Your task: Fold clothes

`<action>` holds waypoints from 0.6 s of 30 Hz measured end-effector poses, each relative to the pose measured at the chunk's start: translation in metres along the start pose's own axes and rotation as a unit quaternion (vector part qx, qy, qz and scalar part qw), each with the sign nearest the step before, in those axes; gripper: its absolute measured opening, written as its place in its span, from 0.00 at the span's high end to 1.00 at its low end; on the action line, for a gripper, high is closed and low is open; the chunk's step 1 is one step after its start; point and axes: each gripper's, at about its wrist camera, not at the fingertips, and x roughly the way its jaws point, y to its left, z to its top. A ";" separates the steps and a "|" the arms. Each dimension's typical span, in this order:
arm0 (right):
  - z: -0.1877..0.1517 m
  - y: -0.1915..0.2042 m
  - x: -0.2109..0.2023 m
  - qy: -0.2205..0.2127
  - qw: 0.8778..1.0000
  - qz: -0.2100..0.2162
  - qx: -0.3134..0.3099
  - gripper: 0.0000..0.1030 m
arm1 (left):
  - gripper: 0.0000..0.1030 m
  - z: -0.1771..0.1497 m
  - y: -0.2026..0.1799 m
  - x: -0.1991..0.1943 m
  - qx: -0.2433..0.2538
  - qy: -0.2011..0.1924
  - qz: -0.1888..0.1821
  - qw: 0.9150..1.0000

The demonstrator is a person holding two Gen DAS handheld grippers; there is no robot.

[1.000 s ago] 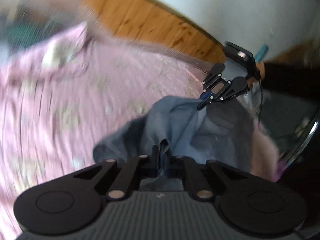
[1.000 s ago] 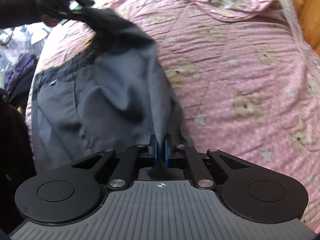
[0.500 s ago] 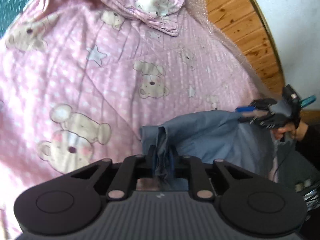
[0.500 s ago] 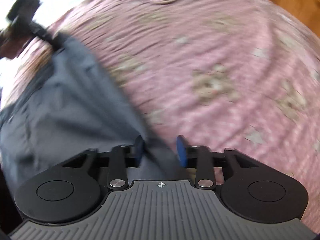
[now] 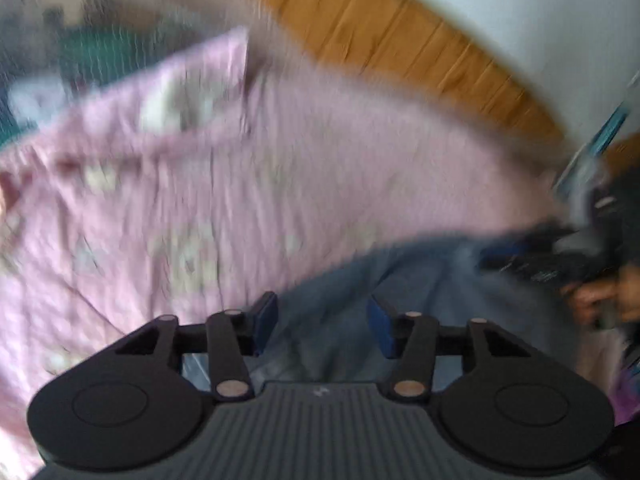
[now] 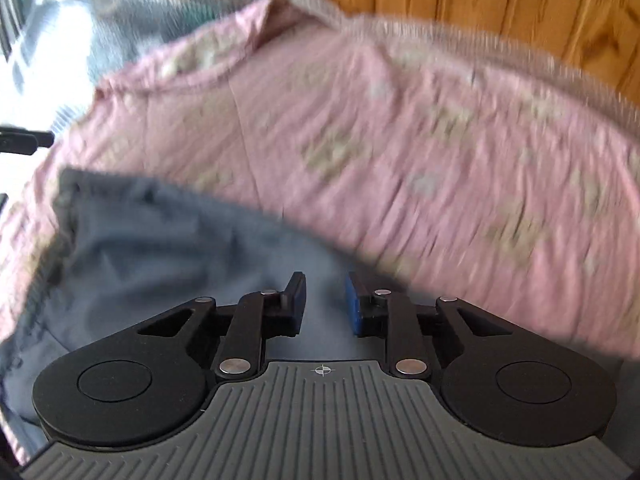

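A grey-blue garment (image 5: 404,280) lies on the pink bear-print quilt (image 5: 248,184). My left gripper (image 5: 322,326) is open and empty just above the garment's near edge. In the same blurred view the right gripper (image 5: 520,256) shows at the far right over the cloth, held by a hand. In the right wrist view the garment (image 6: 152,248) lies spread at the lower left, and my right gripper (image 6: 325,306) is open and empty over its edge.
The pink quilt (image 6: 400,140) covers the bed. A wooden panel wall (image 6: 500,8) runs behind it, with a white wall (image 5: 480,8) above. Something green (image 5: 92,56) lies beyond the quilt's far left edge.
My left gripper has opened and let go of the garment, which now lies on the quilt. My right gripper, open half a second ago, stays open. Both cameras are moving.
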 end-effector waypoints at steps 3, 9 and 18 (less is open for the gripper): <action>-0.025 -0.007 0.005 0.014 0.999 -0.025 0.018 0.65 | 0.89 -0.007 0.009 0.014 -0.050 0.015 0.043 0.998; -0.083 -0.063 -0.077 -0.040 0.992 -0.063 0.099 0.61 | 0.68 -0.022 -0.044 -0.010 -0.020 -0.011 0.065 0.998; -0.206 -0.085 -0.089 -0.031 0.989 -0.090 0.110 0.59 | 0.60 -0.131 -0.143 0.025 0.021 0.099 0.036 0.994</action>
